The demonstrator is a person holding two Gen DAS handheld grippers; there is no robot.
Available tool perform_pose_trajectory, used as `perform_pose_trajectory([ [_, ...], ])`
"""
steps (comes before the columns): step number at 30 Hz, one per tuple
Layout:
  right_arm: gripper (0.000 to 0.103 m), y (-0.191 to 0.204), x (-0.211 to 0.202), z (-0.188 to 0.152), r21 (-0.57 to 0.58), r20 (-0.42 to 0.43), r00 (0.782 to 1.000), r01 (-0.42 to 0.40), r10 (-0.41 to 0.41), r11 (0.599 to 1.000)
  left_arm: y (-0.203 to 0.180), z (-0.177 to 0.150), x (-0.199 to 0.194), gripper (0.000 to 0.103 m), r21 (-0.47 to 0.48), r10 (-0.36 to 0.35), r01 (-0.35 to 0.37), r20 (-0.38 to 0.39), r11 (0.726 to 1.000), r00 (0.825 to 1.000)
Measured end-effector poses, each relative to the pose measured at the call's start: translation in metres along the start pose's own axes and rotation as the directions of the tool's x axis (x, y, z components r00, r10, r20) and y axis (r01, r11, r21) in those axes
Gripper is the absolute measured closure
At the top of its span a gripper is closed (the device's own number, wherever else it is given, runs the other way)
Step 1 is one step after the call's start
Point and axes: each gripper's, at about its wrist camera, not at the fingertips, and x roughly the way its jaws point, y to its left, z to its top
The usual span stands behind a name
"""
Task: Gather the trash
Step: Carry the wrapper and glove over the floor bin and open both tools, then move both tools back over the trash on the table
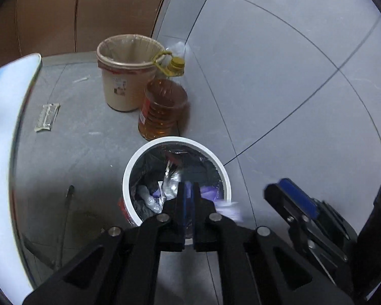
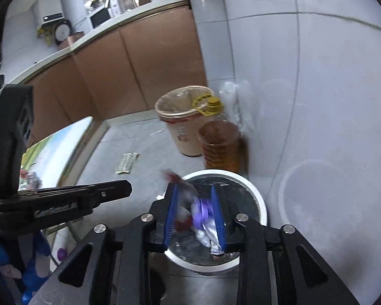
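A white trash bin point(image 1: 129, 178) with a black liner stands on the grey floor and holds crumpled wrappers point(image 1: 170, 180). My left gripper point(image 1: 188, 190) is shut and empty, just over the bin's near rim. My right gripper point(image 2: 194, 200) is open above the same bin point(image 2: 260, 198); blurred purple and white trash point(image 2: 203, 213) shows between its fingers, over the bin's mouth. The right gripper also shows in the left wrist view point(image 1: 327, 190). A flat wrapper point(image 1: 47, 117) lies on the floor to the left, also in the right wrist view point(image 2: 127, 161).
A beige bin point(image 1: 124, 76) with a clear liner stands behind, next to a bottle of amber oil point(image 1: 162, 106) with a yellow cap. Brown cabinets point(image 2: 139, 63) and a tiled wall point(image 2: 317, 76) close off the back. A small white scrap point(image 1: 81, 78) lies near the cabinets.
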Motion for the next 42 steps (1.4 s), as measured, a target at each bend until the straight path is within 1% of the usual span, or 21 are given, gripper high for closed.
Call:
perform_pose_trajectory([
  [2,0.072,-0.002,-0.003,-0.003,0.007,0.005,1.0,0.008,-0.008,1.0,0.005,-0.004,-0.006,0.099,-0.01,-0.01,0.01,0.007,1.0,1.0],
  [5,0.069,0.0,-0.011,-0.008,0.015,0.012,1.0,0.016,-0.016,1.0,0.008,-0.011,-0.026,0.099,-0.005,0.02,-0.019,0.048,1.0,0.999],
  [7,0.067,0.004,-0.018,-0.009,0.029,0.022,1.0,0.006,-0.006,1.0,0.007,-0.019,-0.048,0.099,0.002,0.057,-0.057,0.092,0.998,0.994],
  [8,0.066,0.008,-0.024,-0.01,0.032,0.03,1.0,-0.003,0.002,0.999,0.005,-0.025,-0.062,0.099,0.009,0.094,-0.096,0.124,0.995,0.988],
  [10,0.059,0.02,-0.037,-0.009,0.025,0.049,0.999,-0.025,0.024,0.999,0.003,-0.031,-0.082,0.099,0.017,0.142,-0.147,0.176,0.989,0.974],
  [12,0.054,0.034,-0.056,-0.011,0.009,0.074,0.996,-0.046,0.046,0.999,0.002,-0.044,-0.111,0.099,0.009,0.191,-0.199,0.24,0.98,0.952],
  [14,0.051,0.047,-0.073,-0.013,-0.007,0.095,0.993,-0.064,0.065,0.998,0.005,-0.058,-0.138,0.099,-0.008,0.245,-0.254,0.298,0.967,0.923],
  [15,0.049,0.057,-0.085,-0.014,-0.018,0.108,0.991,-0.077,0.079,0.997,0.006,-0.063,-0.149,0.099,-0.016,0.261,-0.27,0.319,0.963,0.911],
  [17,0.047,0.071,-0.103,-0.016,-0.037,0.125,0.987,-0.1,0.104,0.994,0.011,-0.08,-0.179,0.082,-0.045,0.31,-0.317,0.373,0.947,0.875],
  [18,0.046,0.081,-0.112,-0.018,-0.051,0.132,0.984,-0.115,0.121,0.992,0.015,-0.088,-0.193,0.057,-0.06,0.326,-0.33,0.393,0.942,0.86],
  [19,0.045,0.091,-0.122,-0.02,-0.07,0.138,0.981,-0.128,0.137,0.989,0.018,-0.095,-0.205,0.04,-0.08,0.346,-0.346,0.418,0.935,0.84],
  [21,0.045,0.109,-0.137,-0.024,-0.109,0.149,0.976,-0.141,0.157,0.984,0.025,-0.114,-0.236,0.038,-0.122,0.388,-0.378,0.476,0.918,0.789],
  [23,0.044,0.126,-0.15,-0.027,-0.149,0.159,0.971,-0.156,0.179,0.977,0.033,-0.128,-0.261,0.038,-0.149,0.415,-0.396,0.5,0.906,0.76],
  [25,0.043,0.141,-0.164,-0.03,-0.18,0.166,0.964,-0.178,0.208,0.967,0.04,-0.141,-0.281,0.038,-0.177,0.431,-0.4,0.517,0.899,0.74],
  [26,0.043,0.148,-0.17,-0.032,-0.194,0.17,0.961,-0.185,0.219,0.963,0.044,-0.149,-0.292,0.038,-0.195,0.443,-0.405,0.527,0.893,0.725],
  [28,0.043,0.163,-0.183,-0.036,-0.225,0.177,0.954,-0.201,0.243,0.953,0.049,-0.16,-0.308,0.038,-0.215,0.462,-0.415,0.536,0.884,0.707],
  [30,0.042,0.174,-0.193,-0.039,-0.248,0.18,0.948,-0.215,0.263,0.945,0.05,-0.17,-0.319,0.038,-0.233,0.476,-0.421,0.543,0.877,0.691],
  [34,0.04,0.188,-0.21,-0.045,-0.281,0.187,0.937,-0.236,0.294,0.93,0.053,-0.188,-0.335,0.038,-0.255,0.498,-0.433,0.552,0.864,0.669],
  [36,0.04,0.192,-0.215,-0.047,-0.293,0.188,0.933,-0.243,0.305,0.924,0.053,-0.195,-0.341,0.037,-0.263,0.507,-0.439,0.554,0.859,0.66],
  [42,0.039,0.197,-0.225,-0.052,-0.312,0.195,0.925,-0.257,0.326,0.915,0.05,-0.205,-0.347,0.037,-0.266,0.517,-0.448,0.551,0.853,0.655],
])
